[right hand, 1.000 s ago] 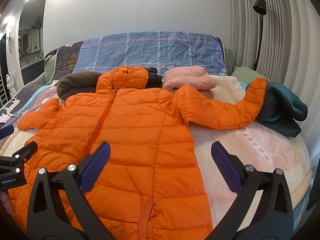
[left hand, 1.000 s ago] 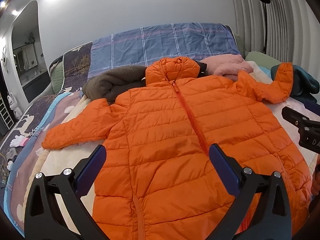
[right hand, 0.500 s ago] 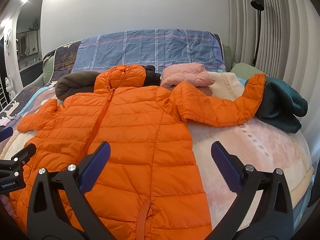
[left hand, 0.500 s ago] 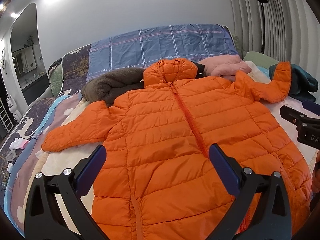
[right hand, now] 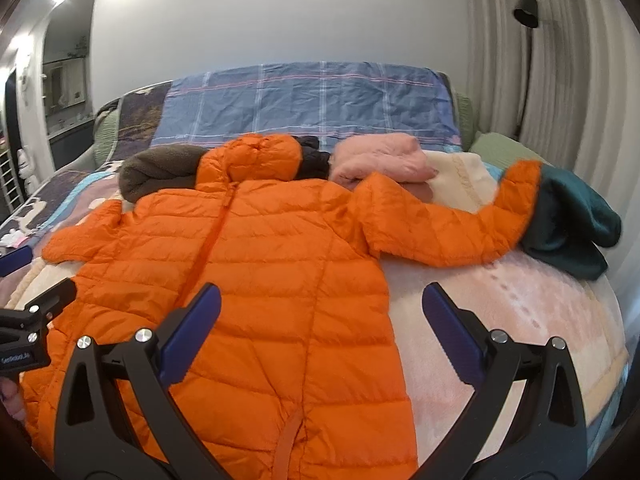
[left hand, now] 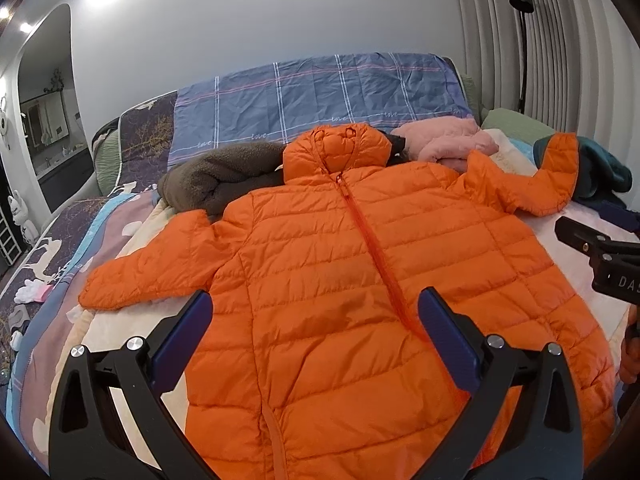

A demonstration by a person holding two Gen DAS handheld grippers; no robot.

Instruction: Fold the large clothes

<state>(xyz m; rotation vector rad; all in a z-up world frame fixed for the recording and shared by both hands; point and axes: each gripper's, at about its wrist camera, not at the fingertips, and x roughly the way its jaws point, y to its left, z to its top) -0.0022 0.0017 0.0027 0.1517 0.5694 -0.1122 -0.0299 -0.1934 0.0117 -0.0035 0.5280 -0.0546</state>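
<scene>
Hovering over jacket (left hand: 352, 288) lying flat, zipped, on bed (right hand: 520, 320), left gripper (left hand: 316, 320) and right gripper (right hand: 320, 312) gaping wide, holding nothing. Risking slick padded fabric slipping out or far sleeve (right hand: 452, 232) snagging teal garment (right hand: 572, 228) during folding.

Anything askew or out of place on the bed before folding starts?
One thing: the orange puffer jacket lies flat and zipped, but its right-hand sleeve bends upward, with the cuff resting on the dark teal garment. Both grippers hover with jaws open.
</scene>
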